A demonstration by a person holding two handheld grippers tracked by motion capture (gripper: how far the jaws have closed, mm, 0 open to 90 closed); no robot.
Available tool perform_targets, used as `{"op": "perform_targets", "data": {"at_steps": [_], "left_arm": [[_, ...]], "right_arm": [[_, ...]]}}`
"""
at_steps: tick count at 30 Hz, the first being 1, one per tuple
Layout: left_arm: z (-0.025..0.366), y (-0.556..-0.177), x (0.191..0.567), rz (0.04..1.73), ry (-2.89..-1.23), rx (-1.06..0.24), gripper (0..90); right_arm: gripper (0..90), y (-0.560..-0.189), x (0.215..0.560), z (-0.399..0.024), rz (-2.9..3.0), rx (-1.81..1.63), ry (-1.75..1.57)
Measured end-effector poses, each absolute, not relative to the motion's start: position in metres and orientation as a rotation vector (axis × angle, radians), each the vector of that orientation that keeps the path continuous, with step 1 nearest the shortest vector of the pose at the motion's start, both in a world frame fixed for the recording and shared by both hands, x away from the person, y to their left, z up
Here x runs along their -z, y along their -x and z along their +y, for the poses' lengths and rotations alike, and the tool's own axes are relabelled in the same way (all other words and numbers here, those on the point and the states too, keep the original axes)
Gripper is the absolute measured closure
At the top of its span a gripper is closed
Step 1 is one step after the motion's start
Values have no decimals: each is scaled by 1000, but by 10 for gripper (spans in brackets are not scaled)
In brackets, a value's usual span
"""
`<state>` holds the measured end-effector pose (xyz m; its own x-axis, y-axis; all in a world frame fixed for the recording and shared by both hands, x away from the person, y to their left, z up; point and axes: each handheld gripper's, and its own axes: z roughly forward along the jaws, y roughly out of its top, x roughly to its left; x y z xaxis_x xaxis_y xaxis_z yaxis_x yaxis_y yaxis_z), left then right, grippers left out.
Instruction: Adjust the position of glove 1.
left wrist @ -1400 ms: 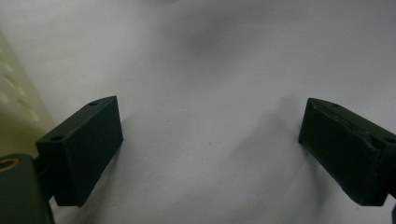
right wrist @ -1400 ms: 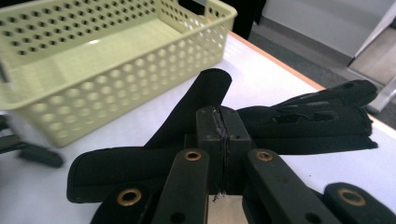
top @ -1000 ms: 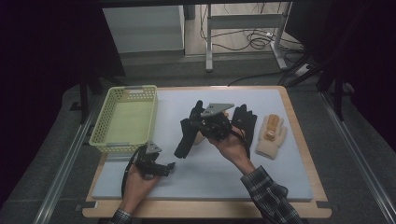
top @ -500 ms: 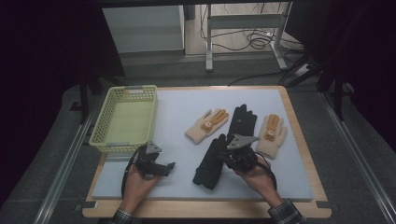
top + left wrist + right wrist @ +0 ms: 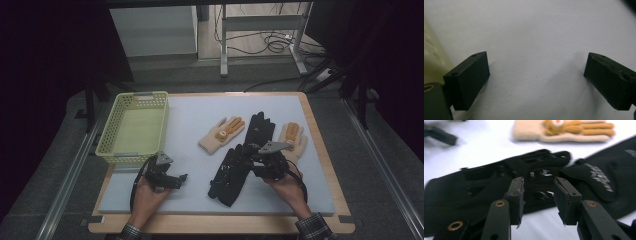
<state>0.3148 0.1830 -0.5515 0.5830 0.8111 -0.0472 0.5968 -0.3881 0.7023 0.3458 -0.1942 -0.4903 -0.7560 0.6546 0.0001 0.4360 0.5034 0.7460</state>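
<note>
your right gripper rests low over the near black glove, which lies flat on the white worktop with its fingers beneath the jaws. in the right gripper view the jaws have just been opening; they stand partly apart with bare mat and glove fabric behind the gap, and the pads press on nothing. a second black glove lies just beyond, overlapping the first at its fingers. one tan glove lies to their left, another tan glove to their right. your left gripper sits near the front edge beside the yellow-green basket, its jaws spread wide over bare worktop, grasping nothing.
</note>
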Motion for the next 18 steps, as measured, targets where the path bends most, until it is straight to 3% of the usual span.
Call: {"op": "perform_targets", "data": {"at_steps": [10, 18], "left_arm": [[183, -315, 552, 1114, -2121, -400, 63], [183, -315, 552, 1115, -2123, -399, 62]], "right_arm": [[640, -369, 499, -211, 2384, -1079, -1012], [556, -406, 499, -221, 2324, -1057, -1084]]}}
